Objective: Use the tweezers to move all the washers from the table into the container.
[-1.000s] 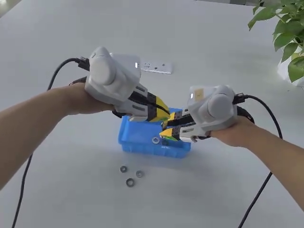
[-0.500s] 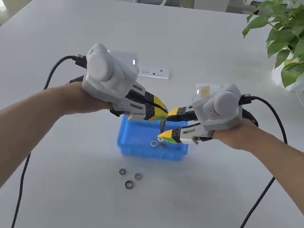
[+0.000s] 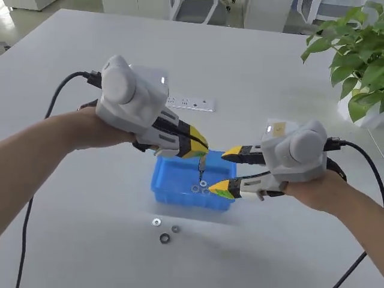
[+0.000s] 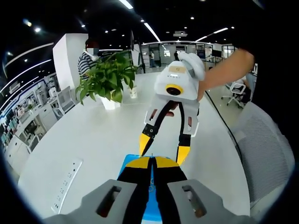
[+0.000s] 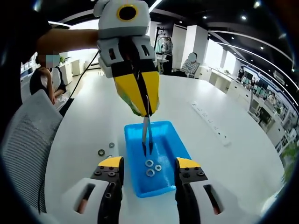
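Holding the thin metal tweezers (image 5: 145, 133) clenched in my left claw (image 3: 201, 147) over the blue plastic container (image 3: 180, 198), I've drawn my right claw (image 3: 219, 173), released, back from them.

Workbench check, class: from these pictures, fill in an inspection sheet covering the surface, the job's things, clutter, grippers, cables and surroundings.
Surface: white table.
Job's things: blue container holds three washers; three more washers lie on the table beside it; tweezers hang over the container.
Clutter: power strip.
Grippers: left gripper shut on tweezers; right gripper open.
Cables: a black cable from each gripper.
Surroundings: potted plant; seated person beyond.
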A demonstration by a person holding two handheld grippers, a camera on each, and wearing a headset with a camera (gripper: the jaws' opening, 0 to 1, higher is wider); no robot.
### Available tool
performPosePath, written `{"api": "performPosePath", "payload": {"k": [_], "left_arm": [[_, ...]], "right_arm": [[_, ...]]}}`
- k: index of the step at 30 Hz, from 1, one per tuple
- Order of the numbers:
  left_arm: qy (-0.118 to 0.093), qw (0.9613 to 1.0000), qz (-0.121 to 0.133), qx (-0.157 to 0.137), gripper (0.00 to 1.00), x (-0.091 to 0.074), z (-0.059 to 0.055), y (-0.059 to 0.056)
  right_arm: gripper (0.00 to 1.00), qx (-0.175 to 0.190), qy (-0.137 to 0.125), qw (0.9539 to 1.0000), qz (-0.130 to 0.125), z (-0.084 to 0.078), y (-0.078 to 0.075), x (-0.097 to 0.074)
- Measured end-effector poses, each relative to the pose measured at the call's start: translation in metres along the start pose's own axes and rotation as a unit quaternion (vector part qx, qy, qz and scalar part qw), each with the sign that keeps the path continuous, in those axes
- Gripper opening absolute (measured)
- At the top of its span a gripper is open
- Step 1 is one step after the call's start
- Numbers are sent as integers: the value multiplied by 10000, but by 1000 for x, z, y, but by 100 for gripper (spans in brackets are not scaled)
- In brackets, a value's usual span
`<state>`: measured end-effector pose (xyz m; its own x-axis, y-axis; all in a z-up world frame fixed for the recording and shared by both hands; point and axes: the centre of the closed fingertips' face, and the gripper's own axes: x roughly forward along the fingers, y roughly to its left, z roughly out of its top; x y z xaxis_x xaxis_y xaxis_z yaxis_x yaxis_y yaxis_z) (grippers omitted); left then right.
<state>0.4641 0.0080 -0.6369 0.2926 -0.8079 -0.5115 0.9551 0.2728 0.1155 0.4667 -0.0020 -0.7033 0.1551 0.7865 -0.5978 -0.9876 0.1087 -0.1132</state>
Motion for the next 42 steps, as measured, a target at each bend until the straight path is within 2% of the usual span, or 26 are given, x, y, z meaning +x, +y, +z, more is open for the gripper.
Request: {"api": "performPosePath", "payload": {"k": [8,21,30,42], "left_arm": [[33,10000,62,-11,4,-15,7,-8],[124,9999,-3,27,4,-30,2,-32],[111,9999,-14,-31,4,-35,-9,-49],[83,9999,5,-139,4,-37,-26,-67]], "right_arm": [[51,116,-8,9998,-175,-4,14,-23],[67,290,-72,9992,-269,-17,40,-38],[75,336,-178,9988,-323,-21,50,-41],[86,313,-246,9987,-321,-25,59,-37]]}}
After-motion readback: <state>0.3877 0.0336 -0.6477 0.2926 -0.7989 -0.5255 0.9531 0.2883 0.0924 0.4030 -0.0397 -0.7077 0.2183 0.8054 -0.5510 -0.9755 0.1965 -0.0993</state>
